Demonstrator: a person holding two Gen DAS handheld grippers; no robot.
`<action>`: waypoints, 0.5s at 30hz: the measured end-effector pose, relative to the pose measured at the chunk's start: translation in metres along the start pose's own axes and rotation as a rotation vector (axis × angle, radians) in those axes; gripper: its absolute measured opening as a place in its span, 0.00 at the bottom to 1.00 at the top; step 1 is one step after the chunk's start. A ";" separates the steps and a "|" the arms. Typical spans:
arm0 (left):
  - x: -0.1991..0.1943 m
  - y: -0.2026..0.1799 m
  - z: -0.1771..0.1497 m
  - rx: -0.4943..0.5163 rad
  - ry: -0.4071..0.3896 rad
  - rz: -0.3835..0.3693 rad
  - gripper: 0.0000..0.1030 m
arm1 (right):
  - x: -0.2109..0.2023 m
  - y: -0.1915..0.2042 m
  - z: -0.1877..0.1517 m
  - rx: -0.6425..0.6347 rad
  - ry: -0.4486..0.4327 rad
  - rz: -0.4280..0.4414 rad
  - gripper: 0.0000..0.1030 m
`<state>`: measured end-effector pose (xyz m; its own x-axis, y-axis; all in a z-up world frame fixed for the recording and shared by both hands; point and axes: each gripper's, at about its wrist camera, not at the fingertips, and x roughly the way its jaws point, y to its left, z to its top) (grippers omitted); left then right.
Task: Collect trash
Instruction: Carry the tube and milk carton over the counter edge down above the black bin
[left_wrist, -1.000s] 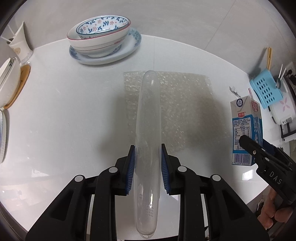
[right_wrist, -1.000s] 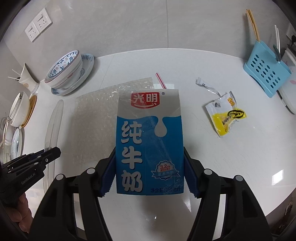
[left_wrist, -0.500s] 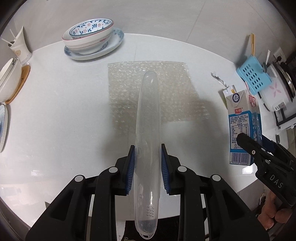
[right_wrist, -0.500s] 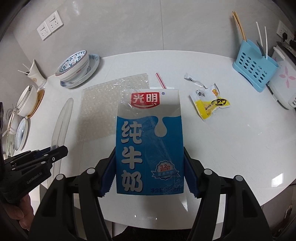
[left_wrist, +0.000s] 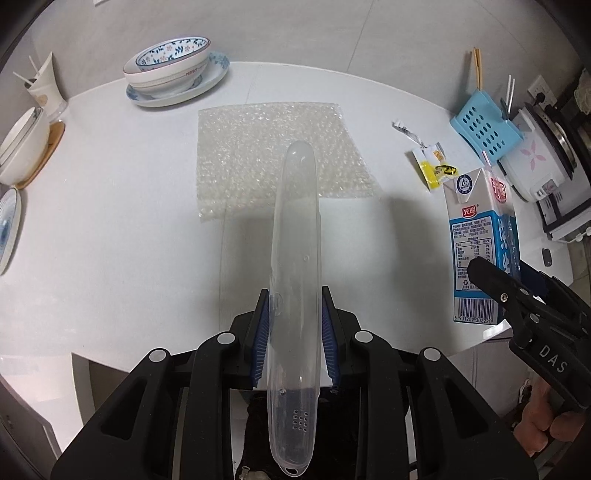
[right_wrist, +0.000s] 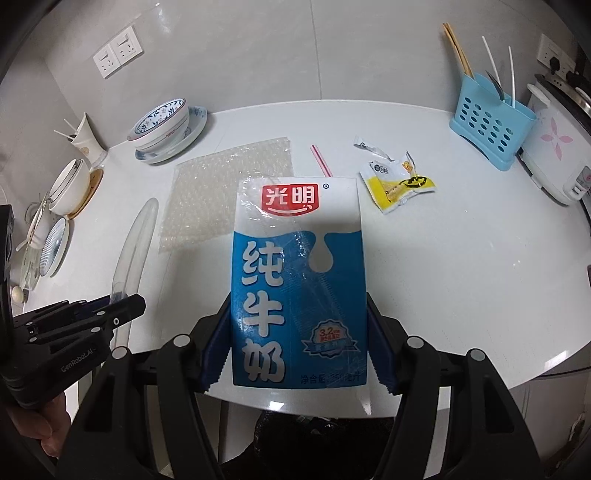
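My left gripper (left_wrist: 294, 334) is shut on a long clear plastic case (left_wrist: 295, 266), held above the front edge of the white round table (left_wrist: 110, 221). In the right wrist view my right gripper (right_wrist: 297, 345) is shut on a blue and white milk carton (right_wrist: 295, 280) with a red straw (right_wrist: 320, 161) sticking out of its top. The carton (left_wrist: 480, 254) shows at the right of the left wrist view too. On the table lie a sheet of bubble wrap (left_wrist: 273, 158), a yellow snack wrapper (right_wrist: 397, 184) and a small torn scrap (right_wrist: 369, 146).
A patterned bowl on a plate (left_wrist: 173, 74) stands at the back left, with more bowls (left_wrist: 20, 147) and a paper cup (left_wrist: 46, 88) at the left edge. A blue utensil holder (right_wrist: 487, 125) and a rice cooker (right_wrist: 554, 155) stand at the right. A dark bag opening (right_wrist: 317, 439) lies below the table edge.
Both grippers have drawn back from the table toward its front edge, still holding the case and the carton. The table's front edge and the dark space below it have come into view.
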<state>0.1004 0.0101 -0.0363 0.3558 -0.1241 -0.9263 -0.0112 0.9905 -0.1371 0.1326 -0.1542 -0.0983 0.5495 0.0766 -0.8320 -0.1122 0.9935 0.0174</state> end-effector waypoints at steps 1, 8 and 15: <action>-0.001 -0.003 -0.004 -0.001 -0.001 0.000 0.24 | -0.003 -0.002 -0.004 -0.004 -0.002 0.002 0.59; -0.007 -0.024 -0.035 0.000 -0.001 -0.001 0.24 | -0.022 -0.017 -0.029 -0.016 -0.007 0.015 0.59; -0.011 -0.052 -0.070 0.035 -0.003 -0.006 0.24 | -0.043 -0.031 -0.056 -0.024 -0.028 0.020 0.59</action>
<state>0.0320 -0.0441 -0.0433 0.3585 -0.1303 -0.9244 0.0235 0.9912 -0.1305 0.0658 -0.1928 -0.0942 0.5699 0.0994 -0.8157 -0.1434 0.9895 0.0203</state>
